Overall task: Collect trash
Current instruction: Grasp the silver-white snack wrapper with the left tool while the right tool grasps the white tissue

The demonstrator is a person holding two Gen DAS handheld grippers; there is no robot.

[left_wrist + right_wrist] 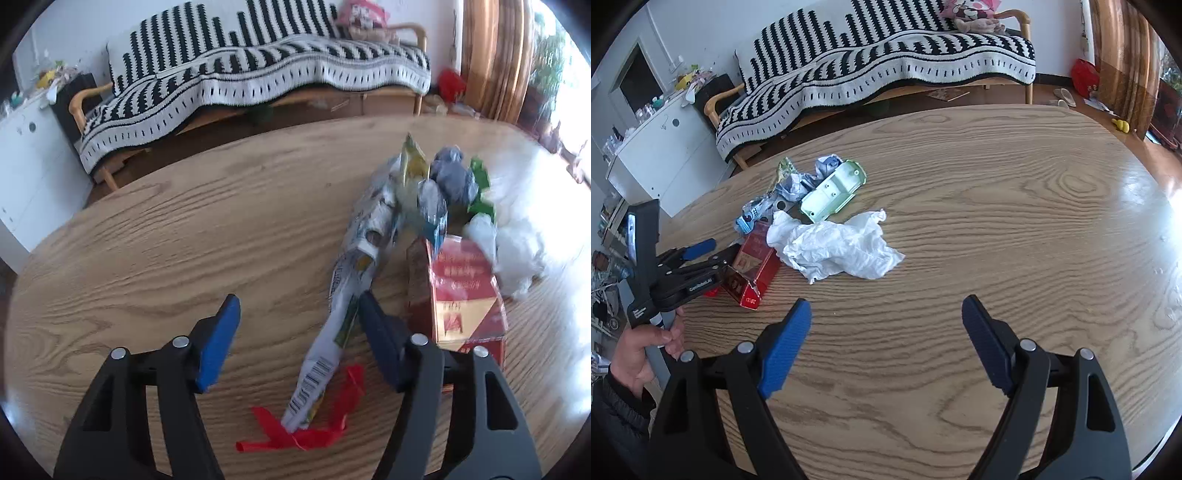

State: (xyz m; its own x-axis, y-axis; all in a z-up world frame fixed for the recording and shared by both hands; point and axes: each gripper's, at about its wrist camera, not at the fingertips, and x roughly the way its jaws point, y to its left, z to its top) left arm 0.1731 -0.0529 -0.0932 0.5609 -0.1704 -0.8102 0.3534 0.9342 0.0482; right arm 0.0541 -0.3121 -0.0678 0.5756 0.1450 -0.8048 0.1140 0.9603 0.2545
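A pile of trash lies on the wooden table (1015, 206). It holds a long white wrapper (343, 295) with a barcode, a red plastic strip (306, 435), a red carton (461, 295) (753, 266), a crumpled white tissue (834, 251), a pale green plastic tray (833, 195) and grey-blue crumpled paper (450, 173). My left gripper (295, 306) (722, 248) is low over the pile's near end. The wrapper runs between its fingers, close to the right pad, and the pads do not clamp it. My right gripper (886, 304) stands wide open over bare wood, nearer than the tissue.
A sofa (886, 62) under a black-and-white striped blanket stands beyond the table's far edge. A white cabinet (661, 162) is at the far left. A hand (639, 347) holds the left gripper's handle at the table's left edge.
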